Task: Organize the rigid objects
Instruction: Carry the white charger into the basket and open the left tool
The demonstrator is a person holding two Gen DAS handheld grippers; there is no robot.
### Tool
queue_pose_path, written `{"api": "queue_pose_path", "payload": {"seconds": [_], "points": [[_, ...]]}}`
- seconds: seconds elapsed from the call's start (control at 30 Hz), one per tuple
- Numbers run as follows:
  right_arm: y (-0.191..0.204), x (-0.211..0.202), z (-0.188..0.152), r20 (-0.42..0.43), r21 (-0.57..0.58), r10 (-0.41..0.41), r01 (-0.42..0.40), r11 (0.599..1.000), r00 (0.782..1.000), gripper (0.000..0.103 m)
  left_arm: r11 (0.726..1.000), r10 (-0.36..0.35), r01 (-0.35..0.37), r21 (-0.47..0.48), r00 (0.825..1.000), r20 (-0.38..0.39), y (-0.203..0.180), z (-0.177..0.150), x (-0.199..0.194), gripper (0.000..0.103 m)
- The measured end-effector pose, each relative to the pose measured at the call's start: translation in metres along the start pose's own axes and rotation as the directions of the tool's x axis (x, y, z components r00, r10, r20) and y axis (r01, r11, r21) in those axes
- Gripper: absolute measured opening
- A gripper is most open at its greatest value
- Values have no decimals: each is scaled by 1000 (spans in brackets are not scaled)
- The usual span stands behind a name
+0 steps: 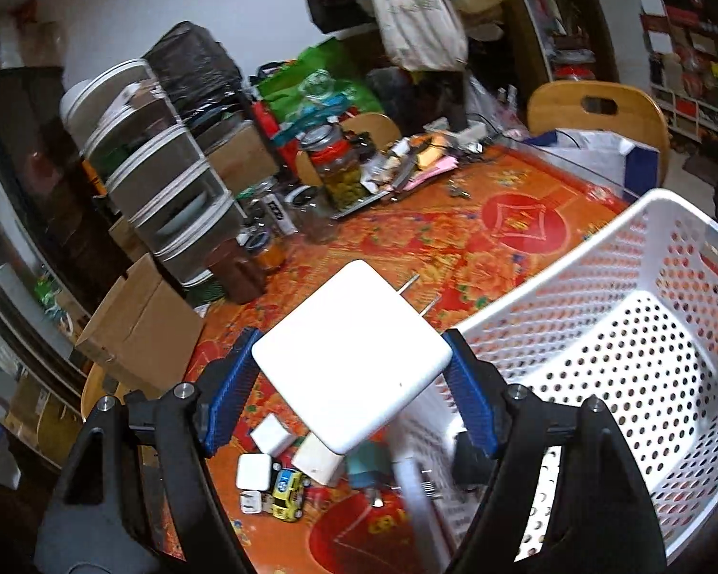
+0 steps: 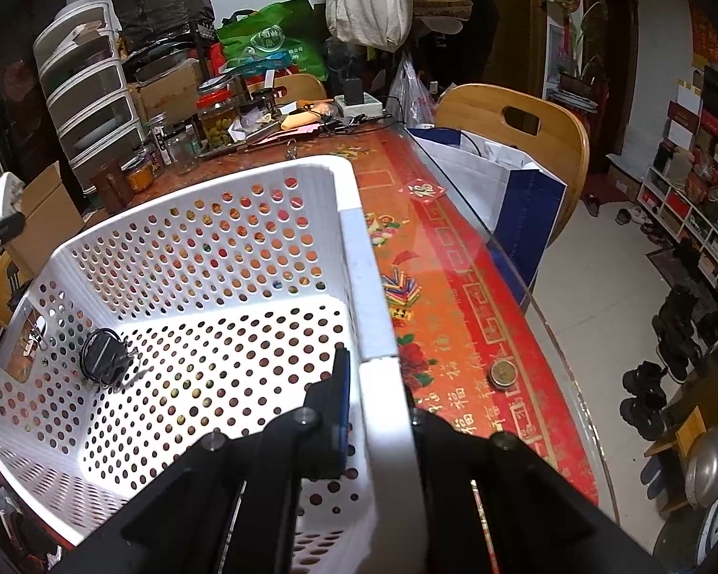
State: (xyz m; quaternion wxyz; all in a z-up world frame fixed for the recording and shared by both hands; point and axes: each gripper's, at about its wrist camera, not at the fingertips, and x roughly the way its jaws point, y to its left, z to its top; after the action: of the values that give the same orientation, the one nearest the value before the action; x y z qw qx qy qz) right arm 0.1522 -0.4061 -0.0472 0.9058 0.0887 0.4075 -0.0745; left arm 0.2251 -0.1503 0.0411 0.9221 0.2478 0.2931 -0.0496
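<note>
- A white charger (image 1: 354, 358) with two metal prongs is held up in the air by the left gripper (image 1: 352, 392), pinched between the two blue pads (image 1: 227, 390).
- The charger is lifted above the table (image 1: 478, 258), not touching it.
- The white basket (image 1: 646, 335) sits just to the right of the left gripper, and its near wall is close to the right pad.
- Below the left gripper, more small things are left on the table: little white plugs (image 1: 253, 471), a yellow toy car (image 1: 287, 492) and a teal plug (image 1: 368, 466).
- The basket's right rim (image 2: 378, 368) is clamped by the right gripper (image 2: 378, 411), with one finger inside the wall and one outside, so the basket looks to be kept from sliding.
- One black plug (image 2: 103, 356) is seen on the basket floor, far ahead and to the left of the right gripper.
- The step in hand seems to be carrying the charger to the basket.
- Next, the charger likely needs to be moved right, over the rim, brought low, and then let go.
- The prongs should be kept away from the holes in the wall, or they may get caught.
</note>
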Motion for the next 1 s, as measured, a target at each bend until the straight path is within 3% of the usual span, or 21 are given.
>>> {"api": "queue_pose_path", "payload": {"seconds": [0.23, 0.33, 0.47, 0.6, 0.73, 0.8, 0.93, 1.0], "points": [[-4, 2, 0, 6, 5, 26, -26, 1000, 1000, 5, 998, -11, 14, 53, 998, -61, -39, 2, 10, 73], [-4, 3, 2, 5, 7, 31, -31, 999, 1000, 5, 991, -49, 65, 117, 990, -132, -57, 3, 26, 73], [-4, 4, 2, 6, 5, 31, -31, 1000, 1000, 5, 957, -130, 188, 219, 958, -255, -97, 3, 45, 73], [-4, 4, 2, 3, 7, 38, -38, 999, 999, 5, 920, -128, 244, 306, 926, -354, -130, -1, 60, 73], [-3, 3, 0, 2, 9, 38, -38, 999, 999, 5, 869, -108, 324, 373, 862, -495, -161, -15, 88, 73], [-3, 2, -1, 1, 9, 37, -37, 999, 999, 5, 860, -110, 349, 372, 838, -534, -169, -19, 98, 73], [-4, 2, -2, -1, 10, 38, -38, 999, 999, 5, 845, -125, 386, 371, 816, -564, -176, -25, 109, 74], [-4, 1, -3, -3, 10, 38, -38, 999, 999, 5, 844, -130, 382, 378, 827, -547, -174, -24, 108, 75]]}}
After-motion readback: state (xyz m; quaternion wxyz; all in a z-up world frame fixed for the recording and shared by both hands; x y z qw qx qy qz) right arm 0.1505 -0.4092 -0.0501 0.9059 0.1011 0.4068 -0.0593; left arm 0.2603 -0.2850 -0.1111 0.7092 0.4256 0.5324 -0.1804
